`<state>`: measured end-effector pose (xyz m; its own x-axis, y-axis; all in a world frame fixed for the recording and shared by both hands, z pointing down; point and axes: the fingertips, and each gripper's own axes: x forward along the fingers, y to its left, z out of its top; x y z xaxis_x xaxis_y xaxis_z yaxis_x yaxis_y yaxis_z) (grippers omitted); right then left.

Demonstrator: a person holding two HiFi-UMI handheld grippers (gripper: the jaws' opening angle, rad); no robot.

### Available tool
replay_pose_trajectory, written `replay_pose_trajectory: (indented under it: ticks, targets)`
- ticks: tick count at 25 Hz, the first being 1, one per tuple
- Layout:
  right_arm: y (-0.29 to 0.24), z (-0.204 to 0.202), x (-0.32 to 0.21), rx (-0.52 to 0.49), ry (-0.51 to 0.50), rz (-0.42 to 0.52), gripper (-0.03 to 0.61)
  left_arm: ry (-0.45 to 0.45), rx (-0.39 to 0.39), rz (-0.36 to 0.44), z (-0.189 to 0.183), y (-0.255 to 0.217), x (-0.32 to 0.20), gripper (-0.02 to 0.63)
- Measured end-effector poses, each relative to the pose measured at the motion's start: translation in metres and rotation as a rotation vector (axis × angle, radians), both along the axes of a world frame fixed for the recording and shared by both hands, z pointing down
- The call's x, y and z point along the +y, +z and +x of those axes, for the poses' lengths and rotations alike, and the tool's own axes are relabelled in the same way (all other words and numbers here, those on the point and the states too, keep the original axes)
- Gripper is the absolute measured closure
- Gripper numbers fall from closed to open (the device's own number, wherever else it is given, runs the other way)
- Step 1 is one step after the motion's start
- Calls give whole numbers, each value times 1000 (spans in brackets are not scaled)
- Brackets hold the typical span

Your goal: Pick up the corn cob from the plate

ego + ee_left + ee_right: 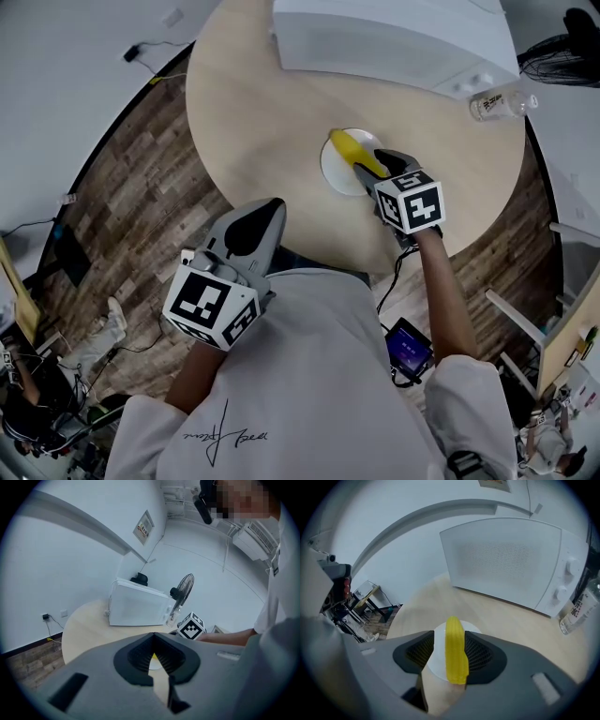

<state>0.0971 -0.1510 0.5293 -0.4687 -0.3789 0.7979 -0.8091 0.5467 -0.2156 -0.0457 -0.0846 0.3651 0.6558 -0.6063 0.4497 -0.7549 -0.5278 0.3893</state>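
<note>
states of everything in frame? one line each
corn cob: over the plate, between the right gripper's jaws
plate: flat, under the cob
right gripper: open, gap on one side of the cob
left gripper: shut, empty
microwave: door closed
bottle: upright

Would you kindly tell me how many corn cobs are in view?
1. The corn cob lies between the jaws of the right claw, over the white plate; no other shows.

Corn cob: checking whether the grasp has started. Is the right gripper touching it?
Touching. Right gripper view: the corn cob lies against one pad, with a gap at the other.
</note>
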Motion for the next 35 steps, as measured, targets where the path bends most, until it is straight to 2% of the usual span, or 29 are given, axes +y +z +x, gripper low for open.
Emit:
replay_pose_trajectory:
  ticks: [7, 11, 25, 35]
  targets:
    - [17, -5, 1, 52, -47, -26, 337, -7, -2, -10, -4, 3, -2, 615]
    - [26, -5, -2, 95, -63, -26, 299, -8, -5, -27, -8, 9, -1, 615]
    - [63, -6, -2, 183, -148, -97, 295, -49, -22, -66, -19, 22, -1, 615]
    - [77, -10, -9, 205, -169, -104, 295, -81, -30, -82, -26, 26, -4, 615]
